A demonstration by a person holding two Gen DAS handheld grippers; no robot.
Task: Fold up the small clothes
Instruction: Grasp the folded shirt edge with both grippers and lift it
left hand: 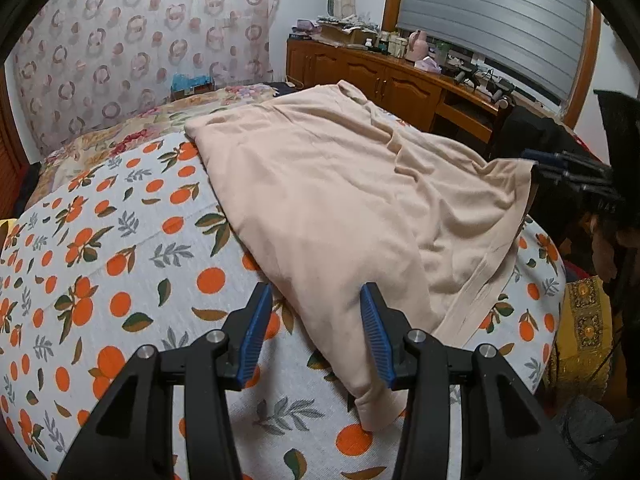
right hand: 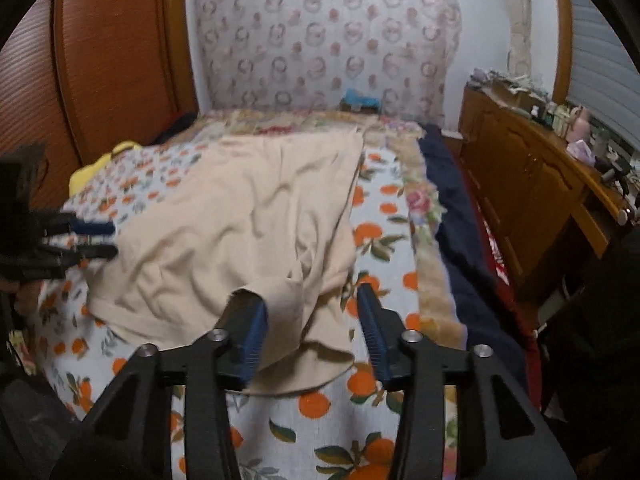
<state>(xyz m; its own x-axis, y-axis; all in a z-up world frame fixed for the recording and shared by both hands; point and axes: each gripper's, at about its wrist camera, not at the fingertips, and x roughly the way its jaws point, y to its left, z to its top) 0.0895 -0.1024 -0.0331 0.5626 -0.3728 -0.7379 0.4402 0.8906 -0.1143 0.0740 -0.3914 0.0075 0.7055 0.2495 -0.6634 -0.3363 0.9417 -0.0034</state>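
My left hand-held gripper [left hand: 316,332] is spread wide, grasping nothing, and I hold it low over the bed so that the near, narrow end of the beige garment [left hand: 320,184] lies between its two blue pads [left hand: 256,332]; placed like this, I judge it ready to close on that corner without dragging the cloth. My right hand-held gripper [right hand: 312,332] is released as well, its jaws well apart, but here a lobe of the same garment [right hand: 240,216] is draped over the top of its left finger [right hand: 244,328] while the right finger stands clear over the sheet, so I cannot tell whether that fold merely rests on the finger or is being lifted by it. The two tools come at the garment from opposite ends, which makes sense to me for a fold: each takes one end so the cloth can be carried over itself evenly. In the left view the right hand-held gripper shows at the garment's far edge, and in the right view the left one shows at the other side. The garment lies rumpled and partly doubled on the orange-print sheet [left hand: 120,272] of the bed, with a wooden cabinet [left hand: 380,76] beyond.
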